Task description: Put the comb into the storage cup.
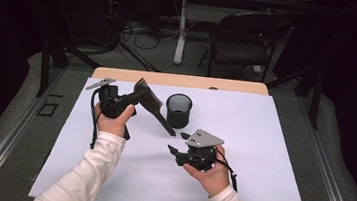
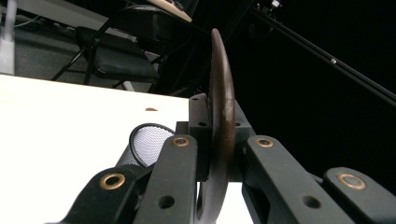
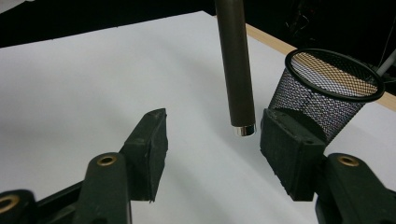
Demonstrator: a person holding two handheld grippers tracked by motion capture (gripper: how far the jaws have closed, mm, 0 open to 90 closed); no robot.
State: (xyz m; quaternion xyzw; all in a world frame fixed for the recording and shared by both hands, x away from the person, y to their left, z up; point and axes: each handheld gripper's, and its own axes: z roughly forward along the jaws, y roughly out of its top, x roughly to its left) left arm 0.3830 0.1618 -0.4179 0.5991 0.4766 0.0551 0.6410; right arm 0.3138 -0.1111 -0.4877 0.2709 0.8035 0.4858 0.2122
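A dark utensil point(image 1: 157, 116) with a flat curved head and a long round handle hangs slanted above the white sheet point(image 1: 260, 164). My left gripper point(image 1: 134, 98) is shut on its head, which stands edge-on between the jaws in the left gripper view as a thin brown blade point(image 2: 219, 84). The handle point(image 3: 237, 70) points down toward my right gripper point(image 1: 178, 142), and its silver-capped end lies just ahead of the gap, close to the right-hand jaw but apart from it. My right gripper point(image 3: 212, 140) stands open with nothing pressed between its pads.
A black wire-mesh cup point(image 1: 178, 110) stands upright on the sheet just beyond the handle, also visible as the mesh cup point(image 3: 327, 93) beside my right jaw. The wooden table edge point(image 1: 178, 80) runs along the back. A folding chair point(image 1: 243, 42) stands on the floor behind.
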